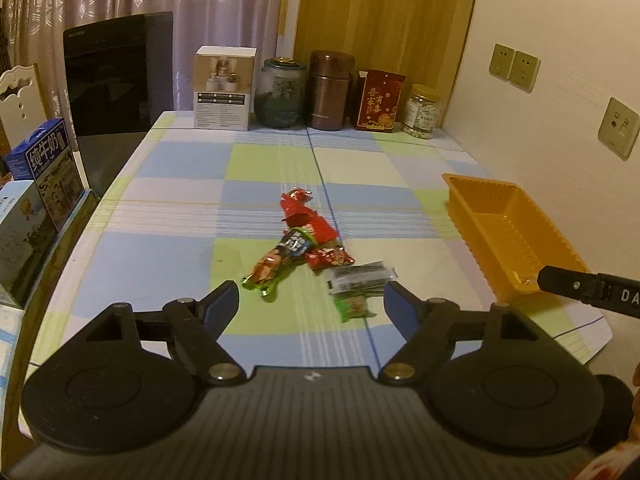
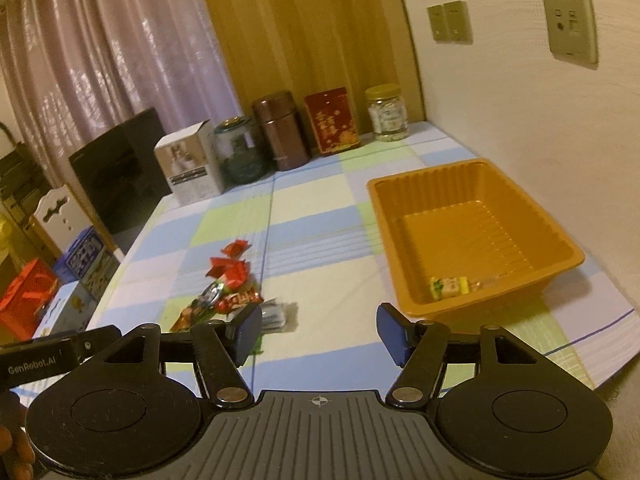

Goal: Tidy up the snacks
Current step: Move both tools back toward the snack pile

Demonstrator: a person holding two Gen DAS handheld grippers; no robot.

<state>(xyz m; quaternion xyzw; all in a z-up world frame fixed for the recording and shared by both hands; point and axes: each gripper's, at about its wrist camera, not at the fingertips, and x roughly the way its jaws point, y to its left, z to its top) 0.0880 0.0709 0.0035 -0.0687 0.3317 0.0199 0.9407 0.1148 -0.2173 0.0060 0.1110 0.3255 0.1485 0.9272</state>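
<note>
Left gripper and right gripper both hang over the near table edge, jaws spread wide and holding nothing. Just ahead of the left fingers lie a small green packet and a grey packet. Beyond these, the pile runs away from the camera: a long green-ended bar, a dark packet overlapping it, a red packet, then crumpled red wrappers. To the right stands the orange tray, holding one small yellow-green snack near its front wall. Boxes and jars line the far edge.

Likely hazards: the packets overlap, so a wide grasp may lift two at once or drag neighbours. Flat foil may slip from the pads. The light tray may slide if its rim is bumped.
</note>
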